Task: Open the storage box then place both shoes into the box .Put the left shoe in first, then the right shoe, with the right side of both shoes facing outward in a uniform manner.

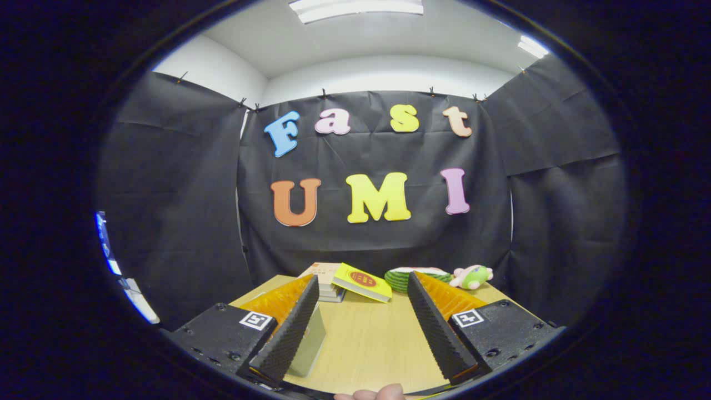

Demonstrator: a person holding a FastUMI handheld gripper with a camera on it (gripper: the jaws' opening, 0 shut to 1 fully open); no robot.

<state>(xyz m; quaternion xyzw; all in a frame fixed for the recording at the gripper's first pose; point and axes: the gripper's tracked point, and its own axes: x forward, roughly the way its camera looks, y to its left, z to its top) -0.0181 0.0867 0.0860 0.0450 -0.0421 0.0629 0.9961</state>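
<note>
the gripper [361, 316] is hovering over the table [366, 339] with fingers spread wide, grasping nothing — beyond them a yellow book [362, 282] is leaning on stacked books [325, 280]. box and shoes aren't locatable here, so any approach should be waiting on sighting them.

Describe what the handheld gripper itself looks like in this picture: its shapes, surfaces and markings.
The gripper has two long wedge-shaped jaws with ribbed, sawtooth inner faces. Each is mounted on a black block with screw holes, and each block carries a small square black-and-white tag. No cables or sleeve are visible.
</note>
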